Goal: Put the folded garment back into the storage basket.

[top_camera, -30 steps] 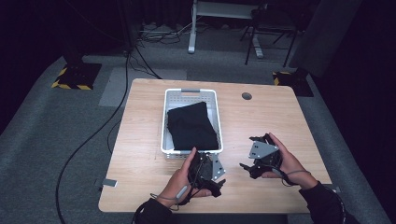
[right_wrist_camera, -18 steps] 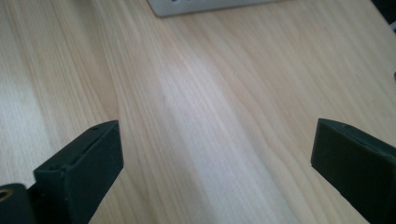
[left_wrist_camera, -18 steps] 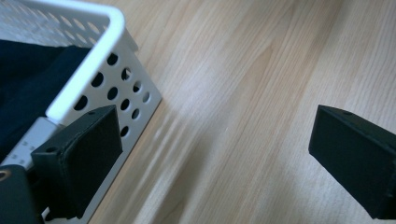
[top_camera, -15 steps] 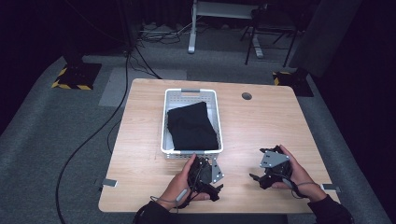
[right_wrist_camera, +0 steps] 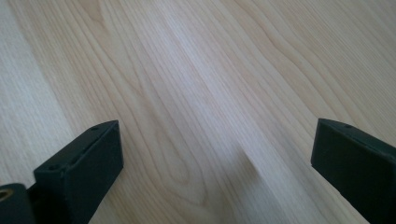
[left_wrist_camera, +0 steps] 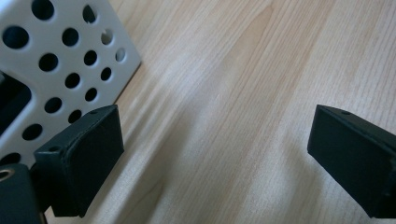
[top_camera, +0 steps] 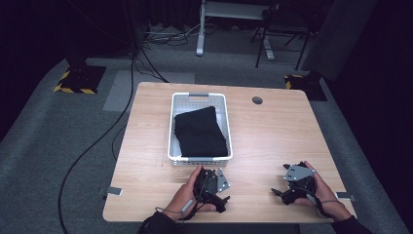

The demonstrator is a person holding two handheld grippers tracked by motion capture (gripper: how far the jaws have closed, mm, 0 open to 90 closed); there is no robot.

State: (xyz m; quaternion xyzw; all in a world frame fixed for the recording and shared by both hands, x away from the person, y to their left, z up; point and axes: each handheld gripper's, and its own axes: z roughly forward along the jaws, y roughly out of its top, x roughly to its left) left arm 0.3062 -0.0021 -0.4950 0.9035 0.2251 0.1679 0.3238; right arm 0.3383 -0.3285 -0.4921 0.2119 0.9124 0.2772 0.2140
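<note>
**Both grippers rested near you, the cloth lay ahead in the basket**

Your left gripper (top_camera: 213, 191) sat low on the light wooden table (top_camera: 272, 131), close to the near edge. Its two black jaws stood wide apart with nothing between them. In the left gripper view you could see bare wood between the jaws and the holed white wall of the basket (left_wrist_camera: 56, 60) just beside the left jaw.

Your right gripper (top_camera: 291, 187) sat on the other side of the table, also near the edge. Its jaws were wide apart too and held nothing. In the right gripper view there was bare wood grain (right_wrist_camera: 196, 102) in front of it.

The white plastic basket with round holes (top_camera: 199, 158) stood just past your left gripper, away from you. Your right gripper was well apart from it, off to the side. So your left hand (top_camera: 187, 200) was the nearer one.

Inside the basket lay the folded black cloth (top_camera: 199, 131). It took up most of the basket floor. Its long side ran away from you, the same way as the basket's long side, a little tilted. Its near end sat close to the basket's near wall.

I think a reach would have to go forward and up over that near wall.
</note>
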